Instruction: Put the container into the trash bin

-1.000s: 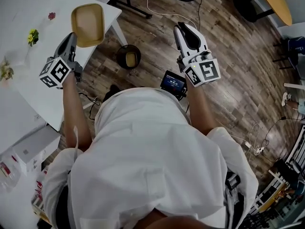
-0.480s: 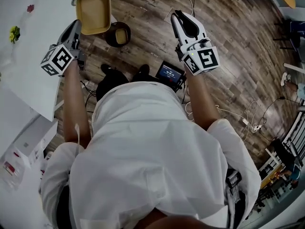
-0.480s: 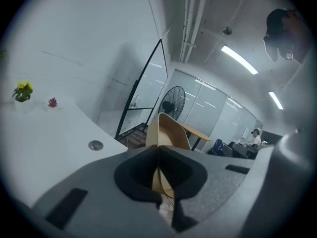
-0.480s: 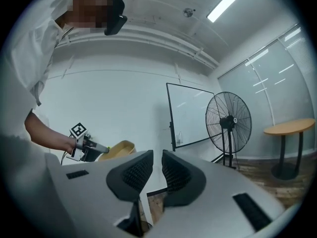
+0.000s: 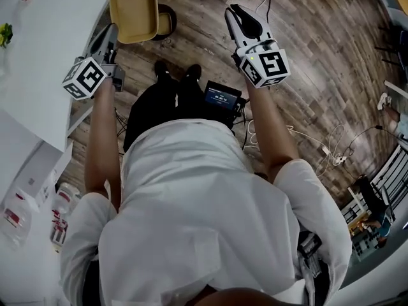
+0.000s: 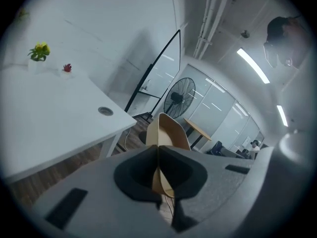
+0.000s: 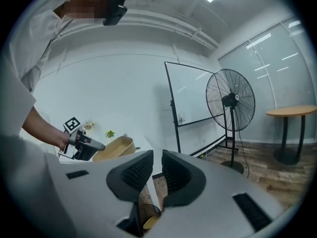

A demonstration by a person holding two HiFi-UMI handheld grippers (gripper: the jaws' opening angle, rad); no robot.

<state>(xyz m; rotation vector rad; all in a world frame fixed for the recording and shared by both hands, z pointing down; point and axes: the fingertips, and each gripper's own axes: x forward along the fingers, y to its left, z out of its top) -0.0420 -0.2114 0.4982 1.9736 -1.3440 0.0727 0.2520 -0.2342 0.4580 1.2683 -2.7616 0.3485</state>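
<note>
**As the container hangs beside the table, its rim is pinched by the left jaws**

While the tan square container [image 5: 134, 11] is held clear of the white table [image 5: 44, 50], it is gripped at one edge by the left gripper [image 5: 112, 34]. In the left gripper view the two pads are seen pressed together on the thin rim, with the container's wall rising past the tips.

From the head view, the container is recorded just beyond the table's corner, over the wooden floor [image 5: 306, 56], open side up. The dark round trash bin [image 5: 168, 25] stands on the floor and is partly covered by the container's right edge. A tan item is noted inside the bin. Whether the container lies squarely over the bin's mouth cannot be told.

The right gripper [image 5: 237, 14] is held well apart from the container, to the right, over bare floor. In the right gripper view its jaws are seen a narrow gap apart with nothing between them. Only floorboards and the bin below are visible through the gap.

A small screen device [image 5: 221, 96] is noted in front of the person's waist. A yellow flower [image 6: 39, 50] and a red flower [image 6: 67, 68] are seen on the far part of the table. A pedestal fan [image 6: 179, 97] stands beyond it.
</note>
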